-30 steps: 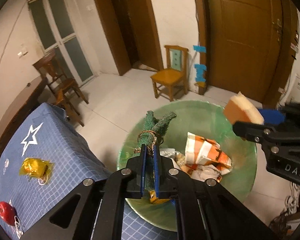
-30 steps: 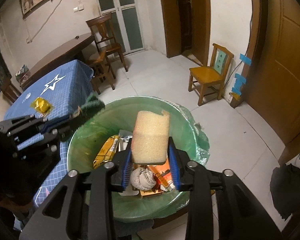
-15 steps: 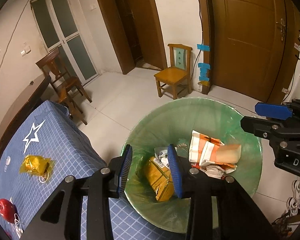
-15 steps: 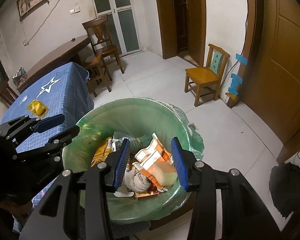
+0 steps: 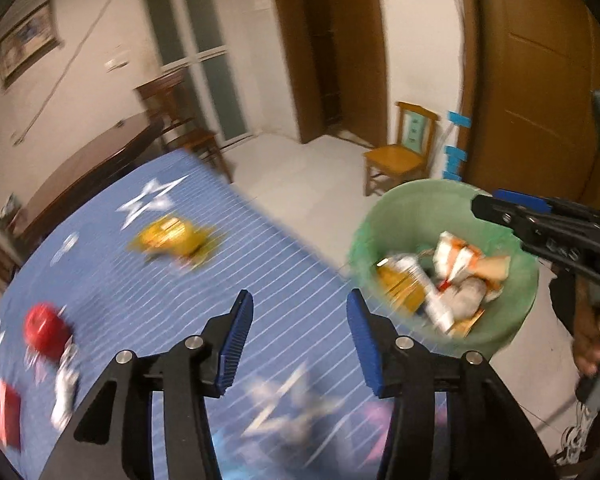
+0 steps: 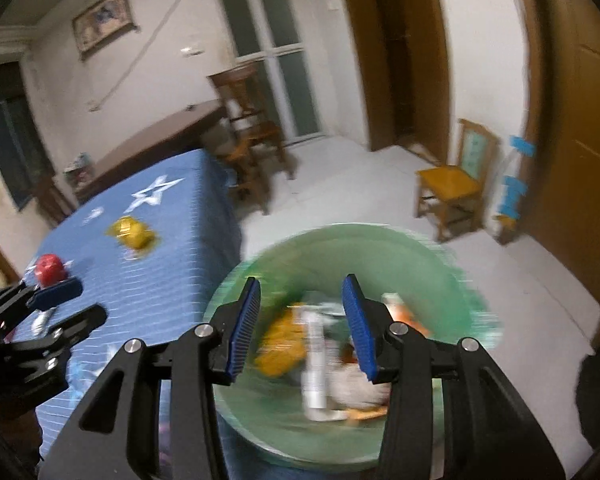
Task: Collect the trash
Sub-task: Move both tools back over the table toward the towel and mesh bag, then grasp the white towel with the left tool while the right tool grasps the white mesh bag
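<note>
**Table beside the bin**

The bin (image 5: 440, 216) stands on the floor off the table's (image 5: 260, 280) right edge, trash (image 5: 444, 280) inside. On the table, a wrapper (image 5: 172, 238) lies toward the far edge; an apple (image 5: 46, 330) sits near the left edge. A chair (image 5: 400, 148) stands behind the bin.

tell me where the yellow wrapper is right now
The yellow wrapper lies on the blue tablecloth, between the white star and the red ball.

green bin (image 5: 412, 216), blue white-starred tablecloth (image 5: 148, 288), yellow wrapper (image 5: 172, 236).
</note>
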`<action>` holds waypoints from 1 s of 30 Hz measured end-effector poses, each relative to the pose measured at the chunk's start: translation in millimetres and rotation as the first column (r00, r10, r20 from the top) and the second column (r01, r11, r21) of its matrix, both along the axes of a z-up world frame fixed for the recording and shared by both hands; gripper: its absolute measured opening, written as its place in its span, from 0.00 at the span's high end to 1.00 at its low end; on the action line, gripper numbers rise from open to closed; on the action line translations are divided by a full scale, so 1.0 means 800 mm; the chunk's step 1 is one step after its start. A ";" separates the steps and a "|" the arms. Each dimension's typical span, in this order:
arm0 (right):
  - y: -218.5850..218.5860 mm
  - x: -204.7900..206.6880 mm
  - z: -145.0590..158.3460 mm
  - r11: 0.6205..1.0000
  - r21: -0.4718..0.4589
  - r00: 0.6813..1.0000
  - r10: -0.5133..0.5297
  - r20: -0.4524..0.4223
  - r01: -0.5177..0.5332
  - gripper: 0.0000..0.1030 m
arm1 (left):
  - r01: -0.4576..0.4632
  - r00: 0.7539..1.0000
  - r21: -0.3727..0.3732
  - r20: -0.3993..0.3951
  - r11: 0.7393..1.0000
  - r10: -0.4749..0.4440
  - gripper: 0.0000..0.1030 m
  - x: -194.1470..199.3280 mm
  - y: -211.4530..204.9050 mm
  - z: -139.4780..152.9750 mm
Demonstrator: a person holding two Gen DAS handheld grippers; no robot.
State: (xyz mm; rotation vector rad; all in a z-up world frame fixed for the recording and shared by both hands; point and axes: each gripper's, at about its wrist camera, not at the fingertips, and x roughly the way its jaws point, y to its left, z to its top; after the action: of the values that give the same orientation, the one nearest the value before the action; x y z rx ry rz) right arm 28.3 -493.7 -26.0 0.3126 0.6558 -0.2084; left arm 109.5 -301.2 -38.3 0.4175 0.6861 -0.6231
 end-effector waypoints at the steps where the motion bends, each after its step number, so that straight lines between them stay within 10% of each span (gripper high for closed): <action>1: 0.014 0.010 -0.001 0.999 0.008 0.999 0.034 0.000 -0.034 0.60 | -0.014 1.000 -0.004 -0.003 1.000 0.014 0.50 -0.001 0.023 0.002; 15: 0.292 0.132 -0.015 0.842 0.062 0.839 0.539 -0.072 -0.536 0.60 | -0.261 0.965 -0.097 -0.055 0.961 0.257 0.41 -0.043 0.370 -0.003; 22: 0.410 0.200 -0.029 0.772 0.165 0.750 0.635 -0.184 -0.614 0.36 | -0.258 0.966 -0.043 -0.048 0.965 0.256 0.40 -0.050 0.390 -0.052; 30: 0.478 0.244 -0.044 0.808 0.157 0.758 0.588 -0.281 -0.569 0.34 | -0.307 0.946 -0.055 -0.122 0.950 0.299 0.40 -0.025 0.388 -0.080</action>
State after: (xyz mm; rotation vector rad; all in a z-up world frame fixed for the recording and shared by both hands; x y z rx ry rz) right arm 223.7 -111.2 -61.5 0.1192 1.0527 0.3731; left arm 89.2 9.4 -102.7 0.2025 0.8142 -0.3793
